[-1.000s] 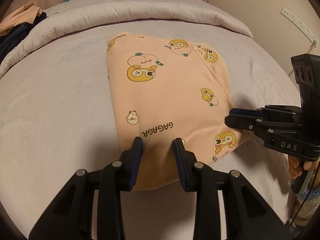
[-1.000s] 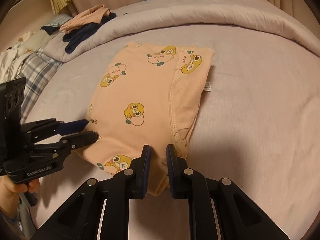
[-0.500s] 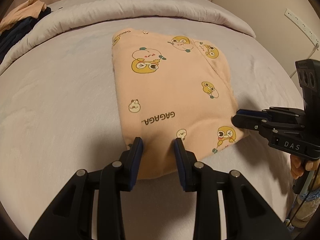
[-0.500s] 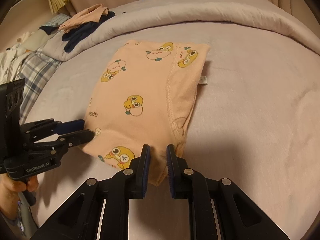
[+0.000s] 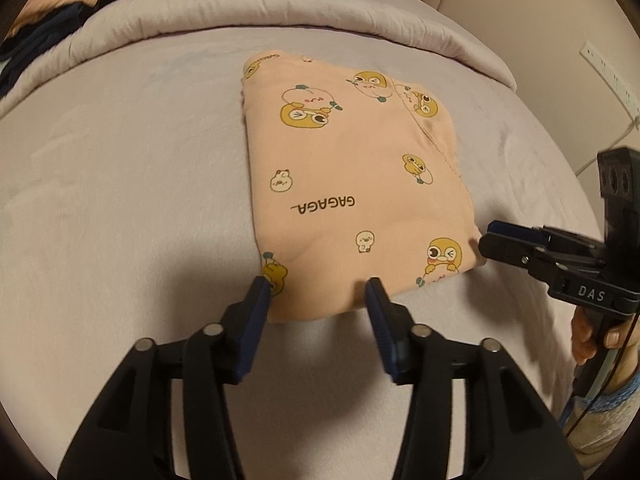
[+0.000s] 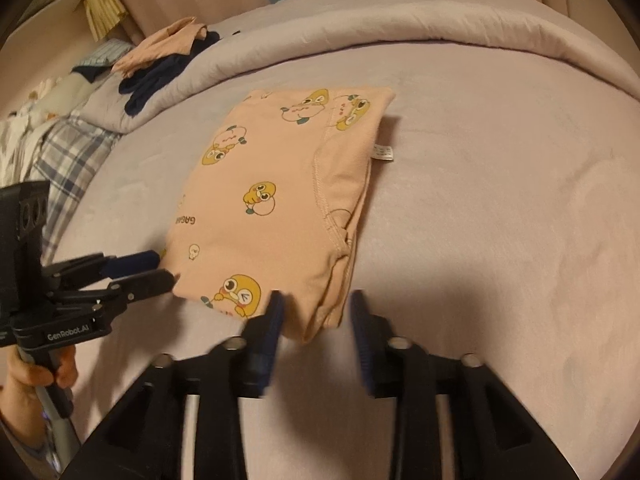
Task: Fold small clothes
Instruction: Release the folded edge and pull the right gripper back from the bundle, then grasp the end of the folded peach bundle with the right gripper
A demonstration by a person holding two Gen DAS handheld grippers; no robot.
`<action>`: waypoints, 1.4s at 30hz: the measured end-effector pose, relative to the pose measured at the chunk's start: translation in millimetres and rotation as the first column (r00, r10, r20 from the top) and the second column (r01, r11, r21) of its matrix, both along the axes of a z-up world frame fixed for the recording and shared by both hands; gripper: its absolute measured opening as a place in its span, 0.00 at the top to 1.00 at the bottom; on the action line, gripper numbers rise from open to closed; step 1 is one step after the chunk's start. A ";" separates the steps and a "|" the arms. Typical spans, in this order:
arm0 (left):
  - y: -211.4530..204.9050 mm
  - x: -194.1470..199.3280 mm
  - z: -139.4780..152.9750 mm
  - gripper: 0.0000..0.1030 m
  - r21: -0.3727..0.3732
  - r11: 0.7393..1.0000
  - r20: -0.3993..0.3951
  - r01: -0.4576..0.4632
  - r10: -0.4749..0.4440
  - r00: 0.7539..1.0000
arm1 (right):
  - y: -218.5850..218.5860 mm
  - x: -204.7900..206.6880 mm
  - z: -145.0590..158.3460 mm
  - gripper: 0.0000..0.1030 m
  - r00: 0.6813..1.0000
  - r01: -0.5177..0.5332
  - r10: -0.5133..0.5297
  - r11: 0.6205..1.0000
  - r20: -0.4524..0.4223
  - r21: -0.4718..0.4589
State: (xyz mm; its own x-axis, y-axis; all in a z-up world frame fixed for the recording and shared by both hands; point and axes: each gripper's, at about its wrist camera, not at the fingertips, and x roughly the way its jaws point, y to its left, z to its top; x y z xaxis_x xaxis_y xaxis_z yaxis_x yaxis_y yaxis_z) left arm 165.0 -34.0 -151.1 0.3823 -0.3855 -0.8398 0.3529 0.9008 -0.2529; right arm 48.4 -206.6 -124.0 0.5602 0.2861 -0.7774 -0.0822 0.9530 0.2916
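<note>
A folded peach garment (image 5: 352,184) printed with yellow ducks lies flat on the pale bed sheet (image 5: 120,200). My left gripper (image 5: 318,294) straddles its near left edge. The jaws are opening and the blue pads stand apart from the cloth lying between them. In the right wrist view the same garment (image 6: 280,200) shows a white label on its right side. My right gripper (image 6: 316,302) is at the near right corner, jaws opening, with the corner lying loose between the fingers. Each gripper also shows in the other view: the right gripper (image 5: 494,240) and the left gripper (image 6: 160,270).
A rolled duvet (image 5: 280,8) runs across the back of the bed. A heap of peach and navy clothes (image 6: 168,52) lies at the back left, beside a plaid cloth (image 6: 68,152). A power strip (image 5: 608,76) hangs on the right wall. A hand (image 5: 592,332) holds the right gripper.
Both pairs of jaws were pinched on the garment's near edge and have spread apart, letting it go. The garment now lies flat on the sheet.
</note>
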 end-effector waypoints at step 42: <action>5.7 78.7 -19.1 0.31 -0.303 0.949 -0.155 -0.092 0.046 0.987 | -44.0 64.2 -28.3 0.40 0.994 0.093 -0.055 0.877 -0.094 0.472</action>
State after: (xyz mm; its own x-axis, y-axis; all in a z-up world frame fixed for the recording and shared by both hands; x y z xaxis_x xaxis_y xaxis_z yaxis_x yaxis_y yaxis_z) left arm 243.7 -28.3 -170.2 0.3009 -0.6109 -0.7323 0.2314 0.7917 -0.5654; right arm 112.6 -250.6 -152.4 0.5400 0.5913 -0.5989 0.0234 0.7008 0.7130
